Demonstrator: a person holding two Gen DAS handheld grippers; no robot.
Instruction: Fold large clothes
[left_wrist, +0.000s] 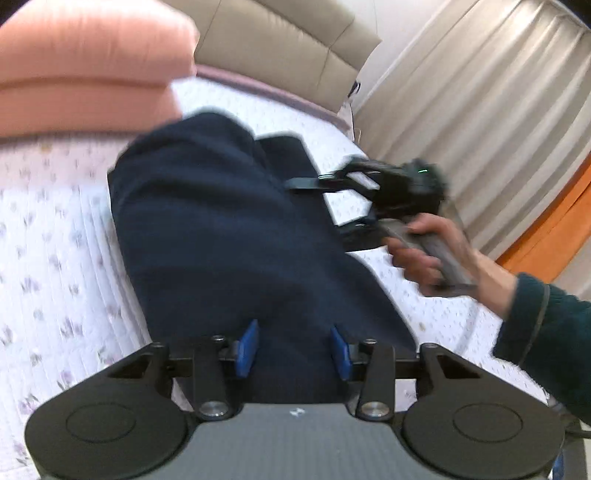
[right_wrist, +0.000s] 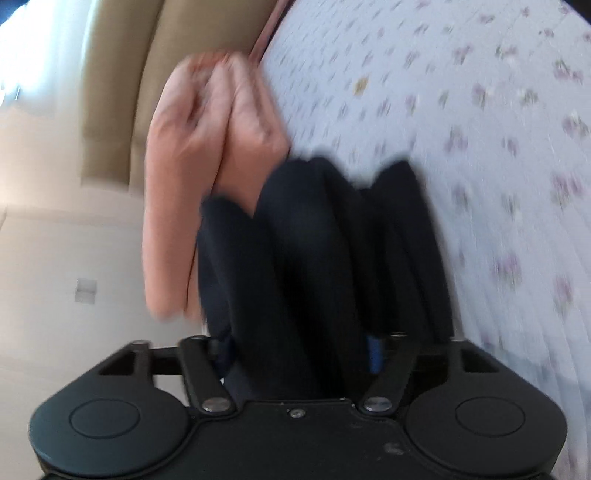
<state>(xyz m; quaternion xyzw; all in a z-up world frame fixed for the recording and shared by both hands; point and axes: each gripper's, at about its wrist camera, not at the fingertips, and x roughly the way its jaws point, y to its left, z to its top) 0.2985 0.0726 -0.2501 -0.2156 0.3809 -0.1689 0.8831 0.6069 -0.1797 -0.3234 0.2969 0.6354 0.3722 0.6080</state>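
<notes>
Where it lies folded on the floral bedsheet (left_wrist: 55, 229), the navy garment (left_wrist: 221, 229) sits just below the pink folded quilt (left_wrist: 85, 70). The left gripper (left_wrist: 293, 347) stands partly open over the garment's near end, blue pads apart, gripping nothing. At the garment's right edge, the right gripper (left_wrist: 325, 206) straddles thick folds with wide jaws; whether it pinches them cannot be told.

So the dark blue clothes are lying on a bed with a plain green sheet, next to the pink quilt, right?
Not quite. The sheet is white with small purple flowers, not plain green; the left wrist view shows it best. The rest holds: the dark blue clothes lie on the bed, next to the folded pink quilt.
</notes>
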